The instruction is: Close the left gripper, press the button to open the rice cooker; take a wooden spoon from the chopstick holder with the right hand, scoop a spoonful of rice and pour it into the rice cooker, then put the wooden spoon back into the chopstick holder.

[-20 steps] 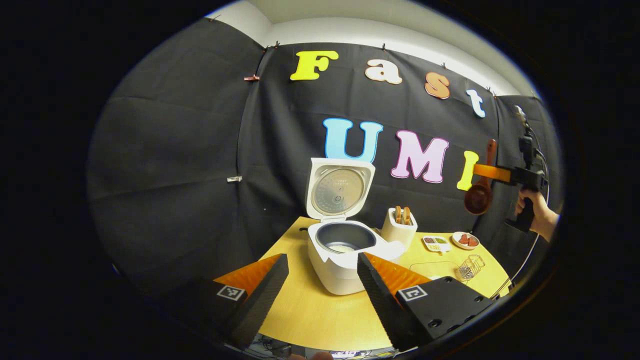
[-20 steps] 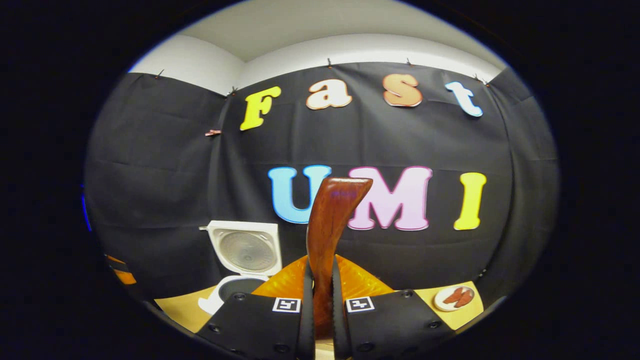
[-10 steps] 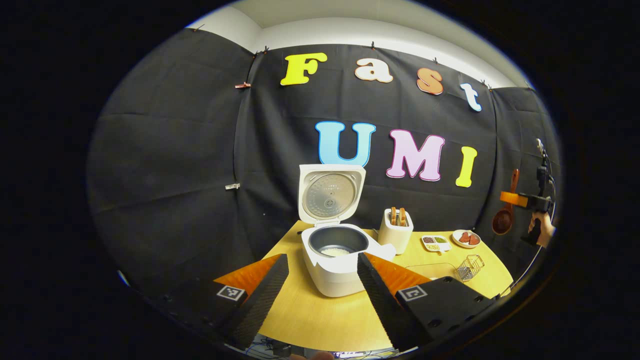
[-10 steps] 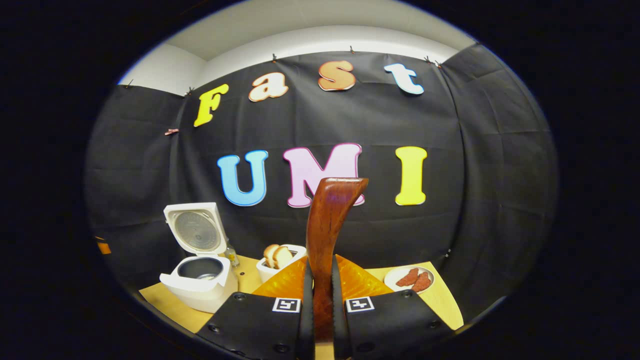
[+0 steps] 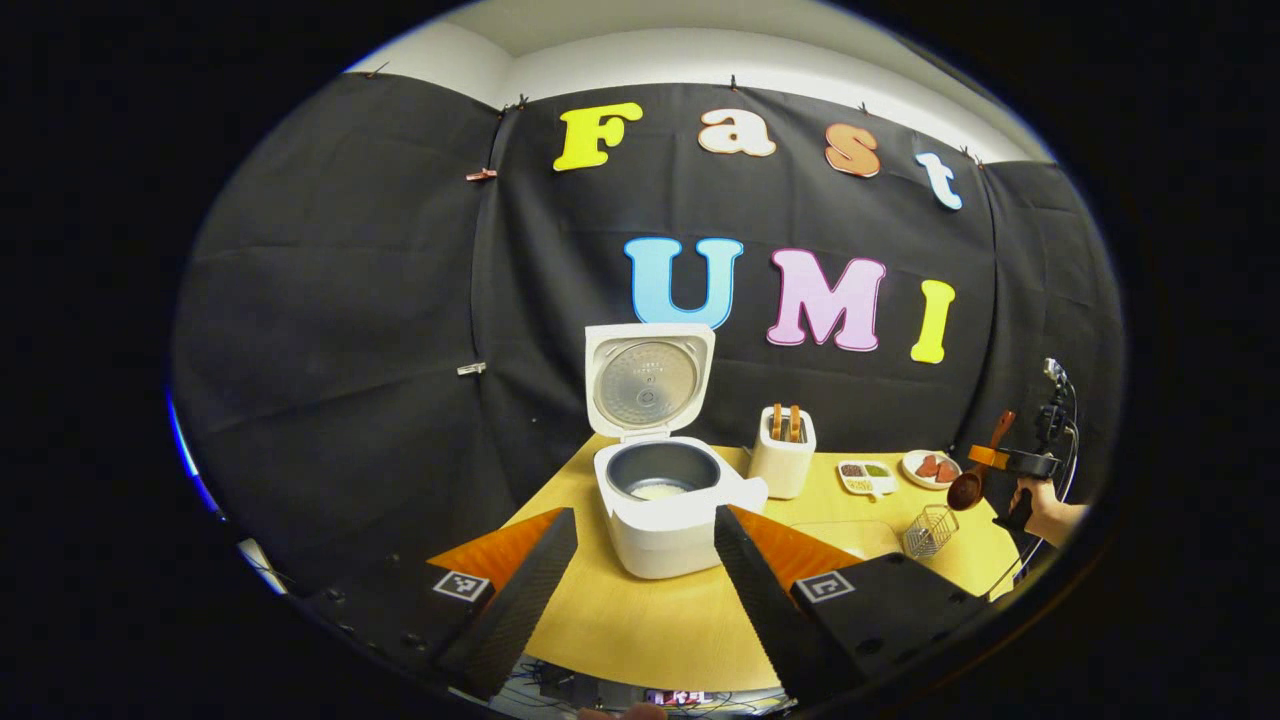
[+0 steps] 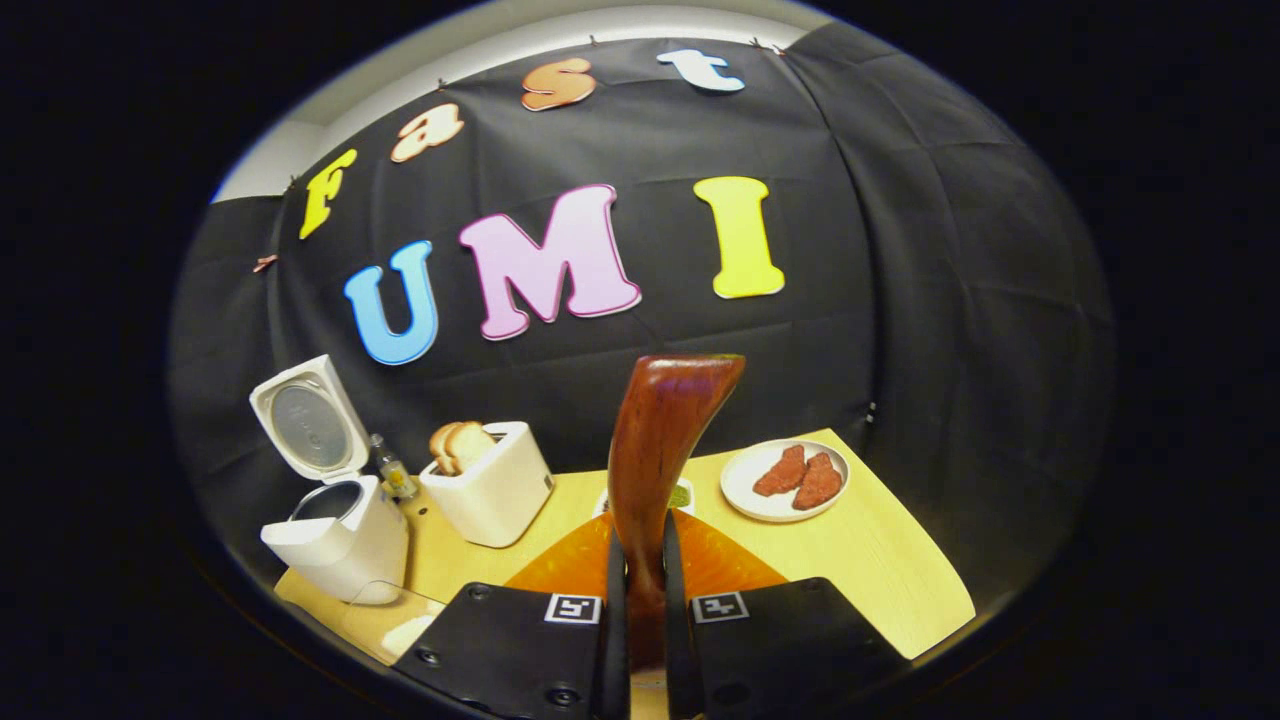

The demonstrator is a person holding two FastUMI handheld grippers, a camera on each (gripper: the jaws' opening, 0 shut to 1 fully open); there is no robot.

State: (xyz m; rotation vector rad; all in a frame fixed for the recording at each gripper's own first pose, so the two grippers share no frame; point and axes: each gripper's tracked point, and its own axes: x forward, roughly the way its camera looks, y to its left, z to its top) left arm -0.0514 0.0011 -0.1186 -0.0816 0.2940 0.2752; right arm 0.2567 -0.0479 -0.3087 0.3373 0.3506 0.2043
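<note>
Left gripper view, nearest first: left gripper (image 5: 640, 560) spread wide, nothing between the fingers, hovering off the near edge of the table (image 5: 650, 630). Just past the fingertips, rice cooker (image 5: 655, 500) on the table, lid up, a little rice at the bottom of the inner pot. Behind and right of it, white chopstick holder (image 5: 782, 462) with wooden handles sticking out. Further right: small divided dish (image 5: 865, 475), wire basket (image 5: 928, 530), plate (image 5: 928, 467) with red pieces. Far right, over the table edge: right gripper (image 5: 985, 458) in a hand (image 5: 1045, 505), pinching the wooden spoon (image 5: 970, 485), bowl hanging low, handle tilted up.

Right gripper view, nearest first: both fingers pressed on the spoon handle (image 6: 655, 470), handle rising upright between them. Beyond, chopstick holder (image 6: 490, 485) left of centre, plate (image 6: 785, 480) to the right, open cooker (image 6: 335, 520) far left. Spoon well apart from holder and cooker.
</note>
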